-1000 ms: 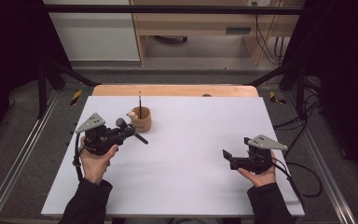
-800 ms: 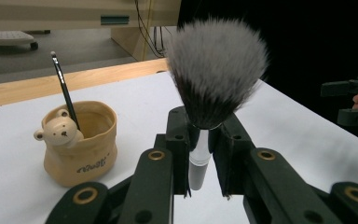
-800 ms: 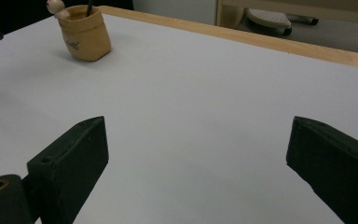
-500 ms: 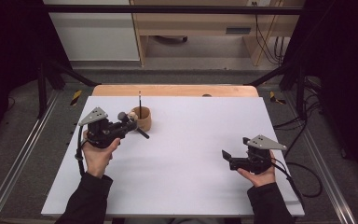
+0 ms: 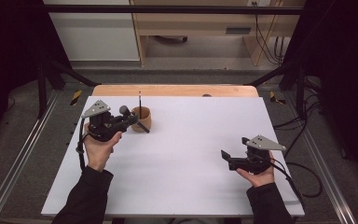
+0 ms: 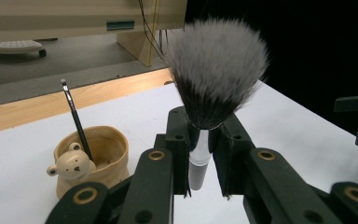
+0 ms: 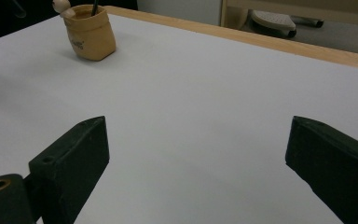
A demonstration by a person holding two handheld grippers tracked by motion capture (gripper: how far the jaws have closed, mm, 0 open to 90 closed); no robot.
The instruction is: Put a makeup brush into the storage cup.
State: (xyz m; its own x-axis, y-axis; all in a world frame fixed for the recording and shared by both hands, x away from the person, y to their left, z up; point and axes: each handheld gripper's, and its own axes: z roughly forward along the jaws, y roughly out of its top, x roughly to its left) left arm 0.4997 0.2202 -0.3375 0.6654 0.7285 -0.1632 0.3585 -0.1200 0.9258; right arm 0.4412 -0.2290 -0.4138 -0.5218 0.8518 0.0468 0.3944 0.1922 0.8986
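My left gripper (image 6: 200, 135) is shut on the white handle of a fluffy brush (image 6: 214, 79) with grey-white bristles that stand upward. In the high view the left gripper (image 5: 131, 121) hovers just left of a tan cup (image 5: 145, 116) at the table's far left, with the brush head (image 5: 124, 110) above the jaws. The cup (image 6: 100, 156) has a small bear figure (image 6: 72, 165) on its rim and holds a thin dark brush (image 6: 76, 119) upright. My right gripper (image 5: 228, 156) rests open near the front right, and nothing is between its jaws (image 7: 196, 149). The cup (image 7: 91, 32) lies far off from it.
A white sheet (image 5: 191, 140) covers the table, with a wooden strip (image 5: 177, 90) along the far edge. Black frame rails run along both sides, and cables (image 5: 303, 172) trail off to the right. A wooden cabinet (image 5: 205, 28) stands beyond the table.
My left hand has lifted and moved a little toward the far side with the brush, closer to the cup. The right hand has stayed still.
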